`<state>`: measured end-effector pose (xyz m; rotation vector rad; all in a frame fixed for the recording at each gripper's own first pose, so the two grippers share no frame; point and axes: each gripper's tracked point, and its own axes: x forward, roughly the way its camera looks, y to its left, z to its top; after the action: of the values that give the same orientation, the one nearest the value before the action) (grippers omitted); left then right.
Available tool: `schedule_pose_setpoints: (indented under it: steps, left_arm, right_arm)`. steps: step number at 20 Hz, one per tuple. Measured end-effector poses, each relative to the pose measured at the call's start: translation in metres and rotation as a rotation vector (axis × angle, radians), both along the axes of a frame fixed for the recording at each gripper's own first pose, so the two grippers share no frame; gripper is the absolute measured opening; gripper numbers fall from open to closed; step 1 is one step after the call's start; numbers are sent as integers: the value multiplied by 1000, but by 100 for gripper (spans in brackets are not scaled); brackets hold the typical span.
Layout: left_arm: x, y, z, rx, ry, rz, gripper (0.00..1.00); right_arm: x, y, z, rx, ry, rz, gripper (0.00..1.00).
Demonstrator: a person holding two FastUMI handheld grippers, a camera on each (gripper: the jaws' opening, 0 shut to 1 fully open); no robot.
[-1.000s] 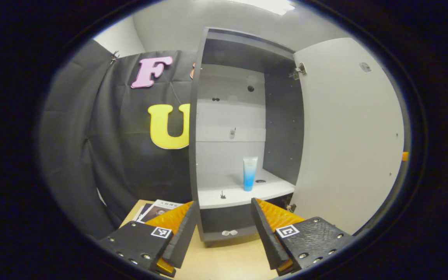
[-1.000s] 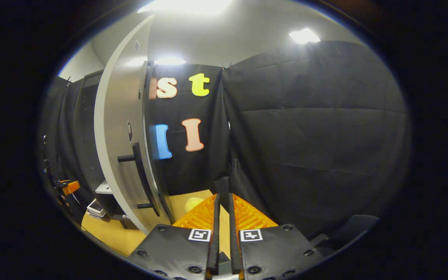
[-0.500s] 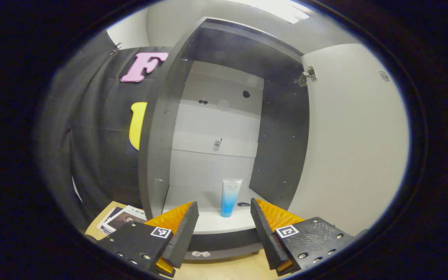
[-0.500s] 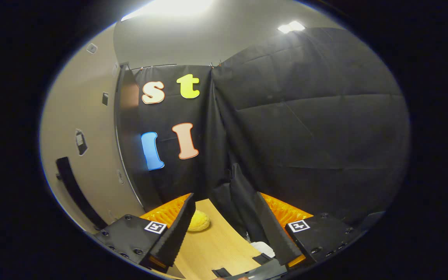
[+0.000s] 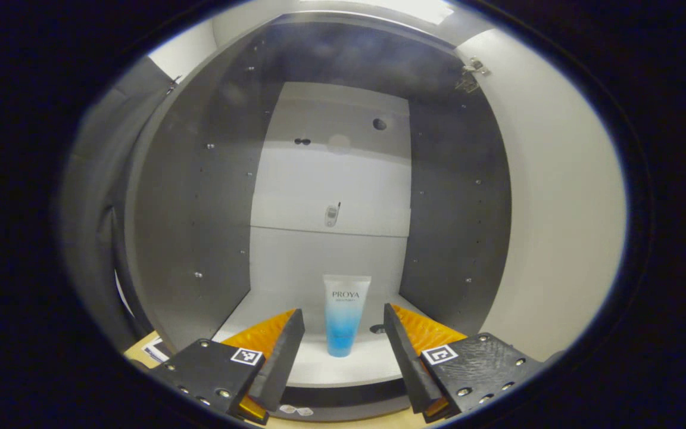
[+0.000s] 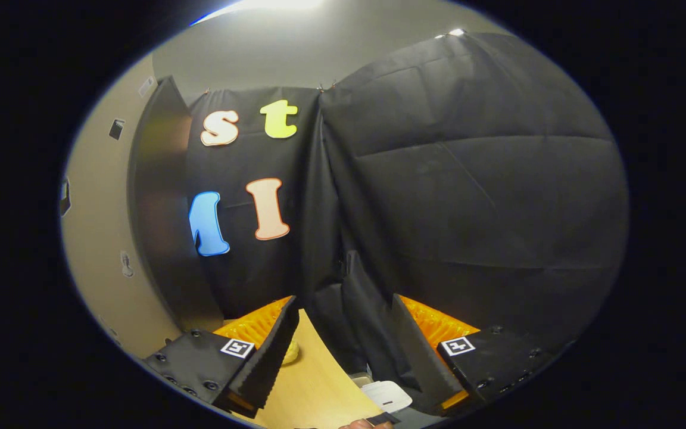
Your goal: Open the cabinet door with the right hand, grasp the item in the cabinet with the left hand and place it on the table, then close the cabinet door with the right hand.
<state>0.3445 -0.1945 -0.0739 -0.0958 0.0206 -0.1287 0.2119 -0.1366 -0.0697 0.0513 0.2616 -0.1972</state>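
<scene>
While the tube [image 5: 343,316] stands upright on the cabinet [image 5: 188,238] shelf ahead, framed between the wide-spread fingers of the left gripper [image 5: 343,348], it is judged light, soft and squeezable, best gripped gently at mid-body.
</scene>
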Motion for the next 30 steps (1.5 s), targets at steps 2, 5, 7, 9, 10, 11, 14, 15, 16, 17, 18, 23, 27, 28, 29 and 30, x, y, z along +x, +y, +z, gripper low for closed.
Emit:
schedule_pose_setpoints:
  steps: [2, 5, 7, 9, 10, 11, 14, 15, 16, 17, 18, 23, 27, 28, 29, 30]
  left_arm:
    - [15, -5, -8, 14, 9, 2, 81]
    - [38, -12, -16, 24, 18, 6, 82]
    - [51, -10, -24, 35, 23, 13, 81]
    - [60, -10, -30, 49, 34, 10, 81]
    - [62, -11, -32, 44, 38, 4, 82]
    - [61, -12, -32, 39, 40, -3, 82]
    - [59, -11, -29, 55, 31, 4, 81]
    - [60, -10, -27, 69, 23, 11, 81]
    - [59, -8, -22, 81, 12, 20, 81]
    - [61, -9, -18, 90, 2, 25, 70]
    - [60, -10, -20, 96, 4, 18, 59]
    - [59, -11, -20, 116, 13, -18, 52]
    - [52, -10, -14, 134, 11, -50, 51]
    - [49, -7, -8, 140, 5, -52, 51]
    - [42, -4, 0, 143, -2, -56, 51]
    - [36, -1, 8, 144, -12, -60, 51]
  right_arm:
    - [5, -1, -9, 5, 27, 12, 98]
    - [15, -1, -20, 3, 69, 20, 98]
    - [14, -2, -27, -9, 88, 22, 98]
    - [10, -7, -34, -11, 109, 10, 98]
    - [9, -7, -33, -5, 111, 6, 98]
    - [8, -6, -31, 4, 107, 5, 98]
    - [8, -7, -31, 2, 106, 1, 98]
    - [8, -9, -31, -13, 107, -5, 98]
    - [8, -10, -32, -27, 111, -13, 98]
    - [10, -9, -33, -32, 117, -14, 98]
    - [10, -5, -33, -30, 120, -5, 98]
    - [16, 6, -31, -45, 112, 22, 98]
    - [14, 12, -26, -79, 106, 39, 92]
    - [14, 13, -25, -82, 103, 43, 92]
    - [14, 15, -24, -85, 100, 44, 93]
    - [13, 16, -24, -92, 97, 47, 93]
